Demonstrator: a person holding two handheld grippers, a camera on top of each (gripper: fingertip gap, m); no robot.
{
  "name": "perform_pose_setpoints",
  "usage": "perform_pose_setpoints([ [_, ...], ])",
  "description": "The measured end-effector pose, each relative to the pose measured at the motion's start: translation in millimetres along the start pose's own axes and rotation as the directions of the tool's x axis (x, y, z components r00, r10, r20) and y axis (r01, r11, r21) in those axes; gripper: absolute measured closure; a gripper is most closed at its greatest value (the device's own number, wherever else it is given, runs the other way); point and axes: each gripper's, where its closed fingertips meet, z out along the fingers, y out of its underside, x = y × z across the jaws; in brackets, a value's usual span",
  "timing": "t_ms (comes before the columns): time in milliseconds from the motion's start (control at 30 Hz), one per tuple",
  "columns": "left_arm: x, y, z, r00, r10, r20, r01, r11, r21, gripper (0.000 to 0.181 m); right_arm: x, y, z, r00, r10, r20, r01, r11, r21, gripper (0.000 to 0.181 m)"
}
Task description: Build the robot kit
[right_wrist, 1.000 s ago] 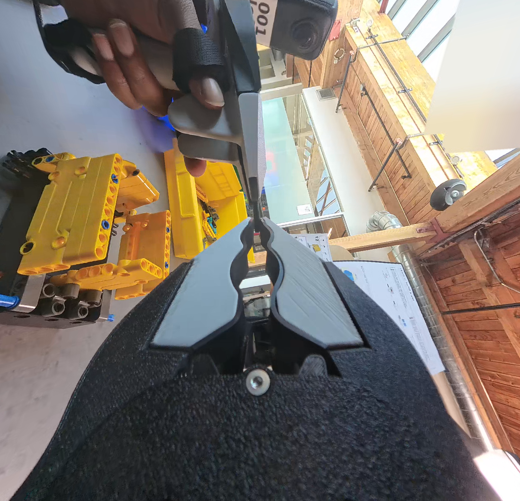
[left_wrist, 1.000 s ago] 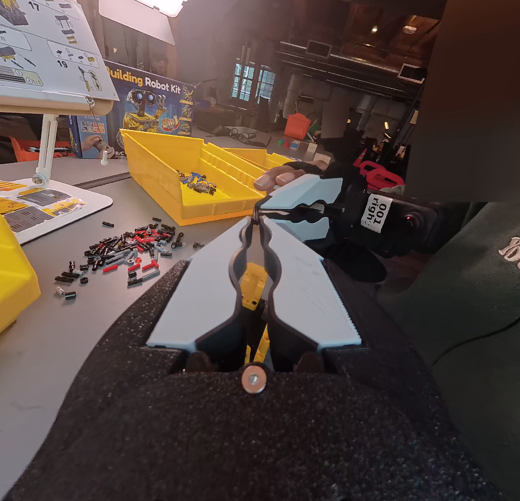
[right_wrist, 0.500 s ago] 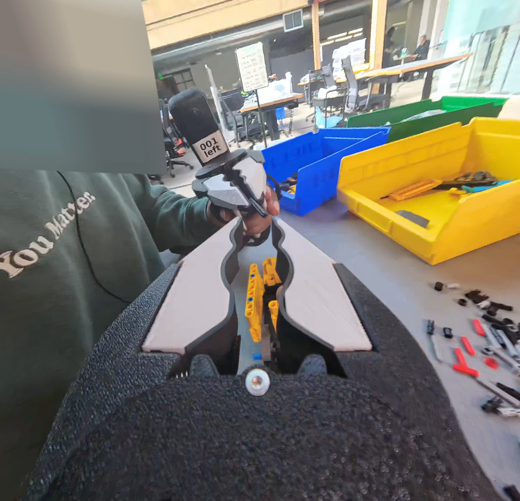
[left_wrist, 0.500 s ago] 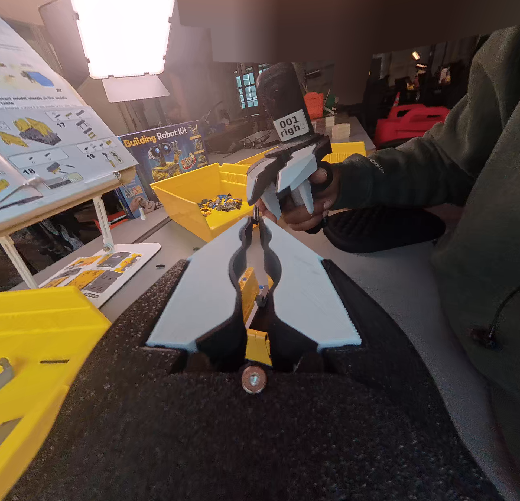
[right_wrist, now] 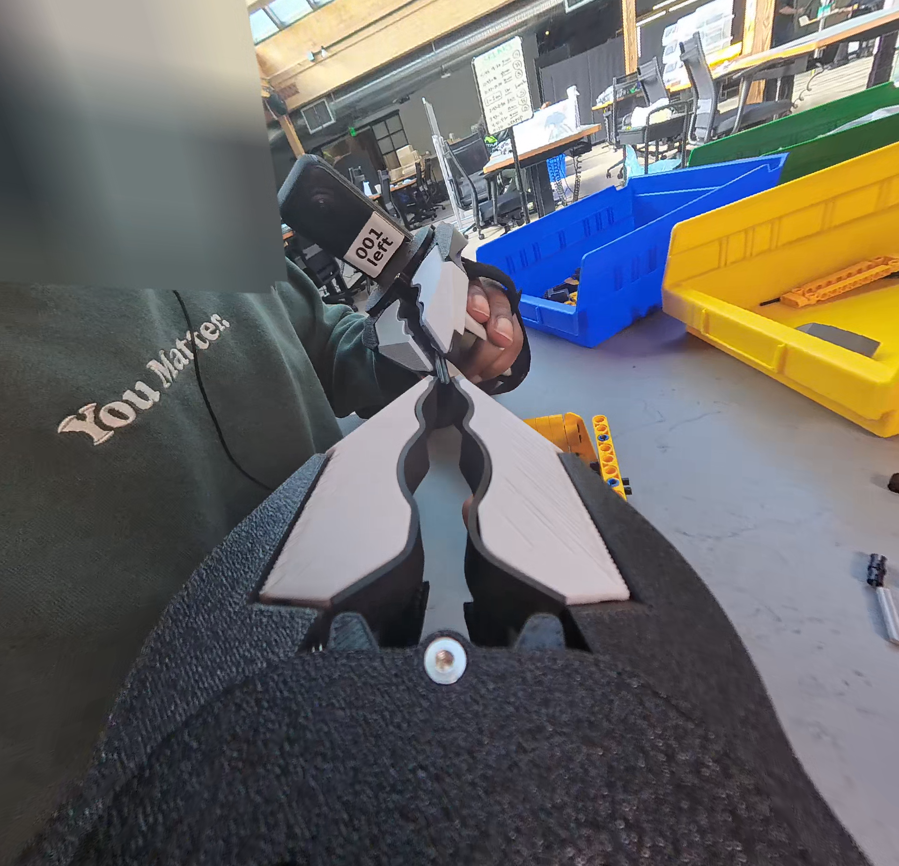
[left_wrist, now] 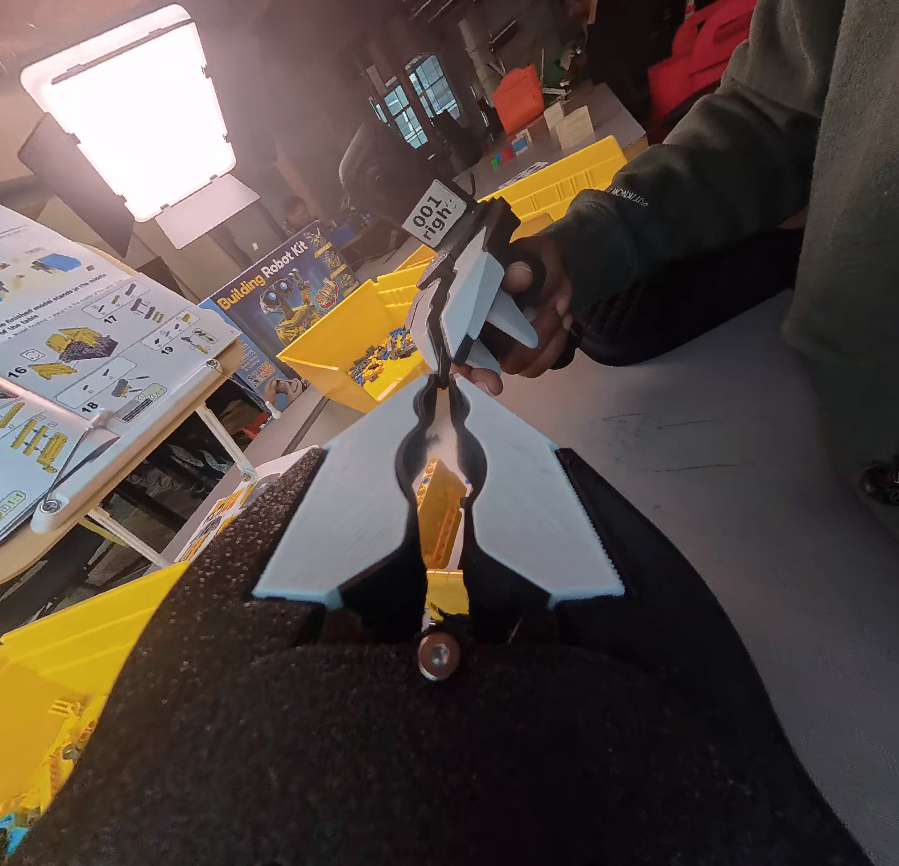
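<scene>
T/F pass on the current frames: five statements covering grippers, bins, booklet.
1. The left gripper and right gripper meet tip to tip at a small black pin. True.
2. The blue plastic bin is empty. False: the blue plastic bin holds some loose parts.
3. An orange-yellow holed beam lies in the yellow plastic bin in the right wrist view. True.
4. Both grippers' jaws are wide open. False: both pairs are closed at the tips.
5. The printed instruction booklet lies flat on the table. False: the printed instruction booklet sits tilted on a stand.
</scene>
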Motion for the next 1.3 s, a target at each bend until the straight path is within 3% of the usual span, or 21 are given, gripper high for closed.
perform_pose_setpoints([
  [133, -0.5, -1.3, -0.8, 0.997, -0.080, -0.017, 0.080, 0.996, 0.025, 0.178, -2.0, -2.4, 0.0, 0.987, -0.155, -0.038, 0.156, 0.988, 0.013, 0.178],
  [233, -2.3, -4.3, -2.7, 0.973, -0.221, -0.067, 0.226, 0.972, 0.068, 0.166, -2.1, -1.2, 0.7, 0.947, -0.309, -0.086, 0.309, 0.951, -0.014, 0.179],
  [433, -5.3, -5.7, -4.7, 0.848, -0.492, -0.195, 0.514, 0.854, 0.081, 0.161, -2.7, -6.6, -0.8, 0.853, -0.497, -0.158, 0.498, 0.866, -0.040, 0.178],
  [600, -5.4, -11.7, -7.5, 0.761, -0.586, -0.280, 0.628, 0.773, 0.088, 0.165, -4.2, -11.9, -1.5, 0.757, -0.621, -0.203, 0.619, 0.781, -0.084, 0.178],
  [767, -3.8, -14.4, -8.1, 0.761, -0.580, -0.291, 0.626, 0.775, 0.091, 0.176, -8.1, -11.8, 1.6, 0.689, -0.695, -0.208, 0.686, 0.717, -0.124, 0.178],
  [1000, -4.1, -15.2, -9.5, 0.809, -0.528, -0.257, 0.566, 0.819, 0.098, 0.178, -6.8, -11.1, 3.8, 0.625, -0.749, -0.221, 0.732, 0.660, -0.169, 0.178],
  [1300, 5.3, -5.1, -4.2, 0.928, -0.334, -0.165, 0.341, 0.940, 0.016, 0.178, 1.0, 4.9, 6.8, 0.672, -0.718, -0.182, 0.678, 0.696, -0.238, 0.165],
])
